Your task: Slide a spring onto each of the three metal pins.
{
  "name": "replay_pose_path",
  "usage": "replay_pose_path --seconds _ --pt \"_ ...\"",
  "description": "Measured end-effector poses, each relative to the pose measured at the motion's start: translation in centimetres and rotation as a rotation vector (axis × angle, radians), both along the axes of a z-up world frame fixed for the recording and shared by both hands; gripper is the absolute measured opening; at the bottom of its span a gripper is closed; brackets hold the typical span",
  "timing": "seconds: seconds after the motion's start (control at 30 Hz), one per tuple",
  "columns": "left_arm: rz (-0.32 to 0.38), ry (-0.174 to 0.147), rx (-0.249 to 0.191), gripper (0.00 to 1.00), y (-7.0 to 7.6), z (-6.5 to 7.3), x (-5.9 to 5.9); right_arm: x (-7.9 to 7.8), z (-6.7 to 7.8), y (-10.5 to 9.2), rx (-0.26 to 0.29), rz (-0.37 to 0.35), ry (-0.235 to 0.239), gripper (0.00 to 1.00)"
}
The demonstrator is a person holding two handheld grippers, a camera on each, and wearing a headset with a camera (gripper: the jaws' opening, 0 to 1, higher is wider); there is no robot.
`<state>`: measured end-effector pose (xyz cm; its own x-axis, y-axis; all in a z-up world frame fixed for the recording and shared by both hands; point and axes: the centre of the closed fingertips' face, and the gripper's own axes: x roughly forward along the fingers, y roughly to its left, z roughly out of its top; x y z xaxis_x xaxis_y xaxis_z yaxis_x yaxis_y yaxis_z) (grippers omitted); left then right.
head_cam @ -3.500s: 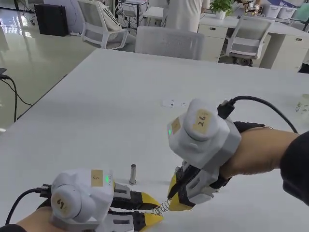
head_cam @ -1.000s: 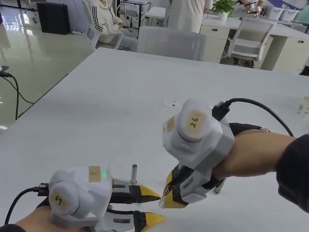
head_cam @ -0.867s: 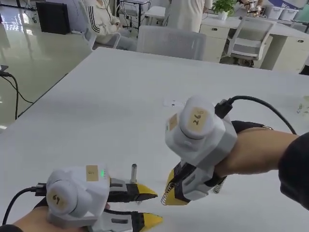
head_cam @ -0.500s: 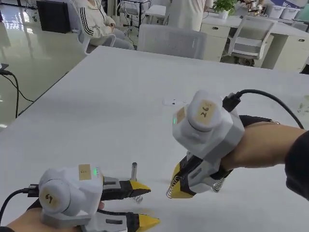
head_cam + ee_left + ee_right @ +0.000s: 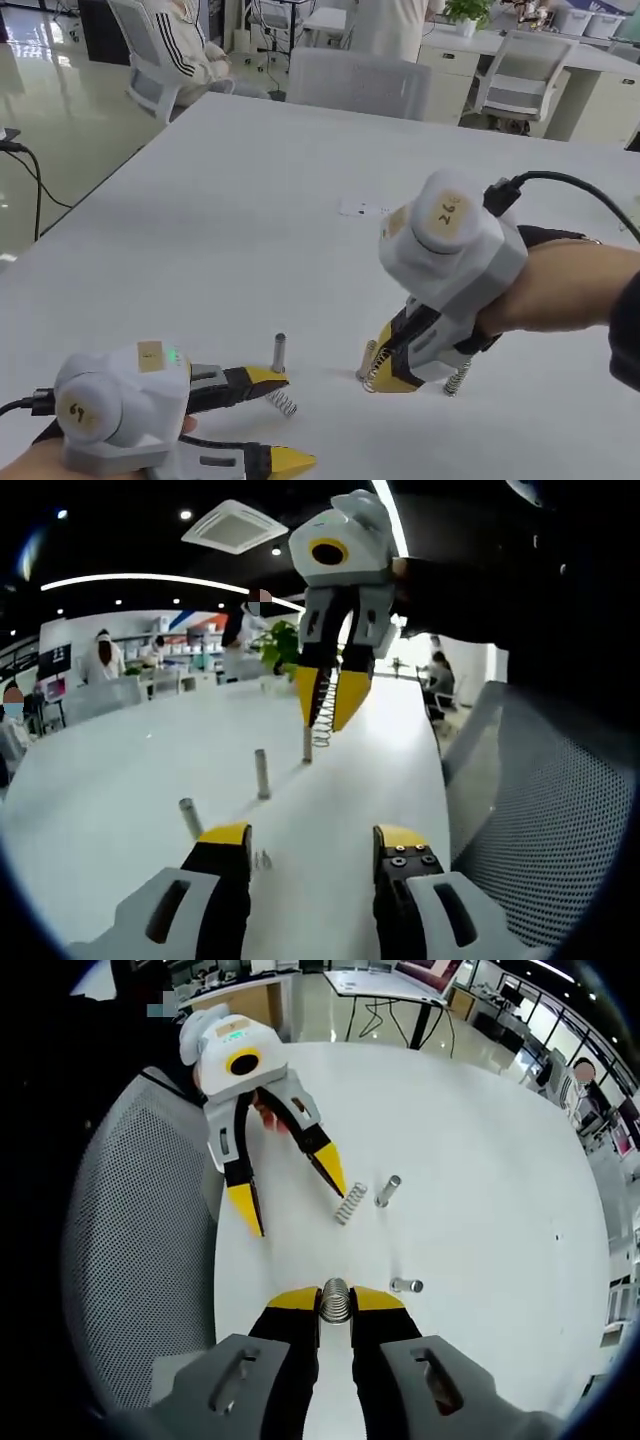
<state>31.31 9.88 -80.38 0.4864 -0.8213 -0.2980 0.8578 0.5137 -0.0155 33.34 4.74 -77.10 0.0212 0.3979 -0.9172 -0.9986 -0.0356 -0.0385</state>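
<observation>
My right gripper (image 5: 392, 374) is shut on a spring (image 5: 375, 369), which I see end-on between its yellow jaws (image 5: 337, 1302). It hangs beside a metal pin (image 5: 367, 357). My left gripper (image 5: 279, 420) stands open at the near left with nothing between its fingers. A loose spring (image 5: 282, 402) lies on the table by its upper jaw, just below another pin (image 5: 279, 353). In the left gripper view three pins (image 5: 262, 773) stand in a row toward the right gripper (image 5: 330, 695). A further spring (image 5: 455, 378) stands right of the right gripper; whether it sits on a pin is unclear.
The white table (image 5: 250, 220) stretches away with a small white label (image 5: 360, 209) on it. Office chairs (image 5: 355, 80) and a seated person (image 5: 185, 45) are beyond the far edge. A cable (image 5: 560, 185) runs from the right gripper.
The right gripper has moved right with its spring, away from the left gripper. The left gripper has drawn back to the lower left. A spring now lies on the table by its jaws.
</observation>
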Motion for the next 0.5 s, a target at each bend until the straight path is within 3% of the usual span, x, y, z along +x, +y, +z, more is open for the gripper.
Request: replay_pose_path --seconds 0.5 --pt "0.074 0.01 0.006 0.55 2.1 -0.6 0.3 2.1 0.0 -1.2 -0.03 -0.032 -0.031 0.09"
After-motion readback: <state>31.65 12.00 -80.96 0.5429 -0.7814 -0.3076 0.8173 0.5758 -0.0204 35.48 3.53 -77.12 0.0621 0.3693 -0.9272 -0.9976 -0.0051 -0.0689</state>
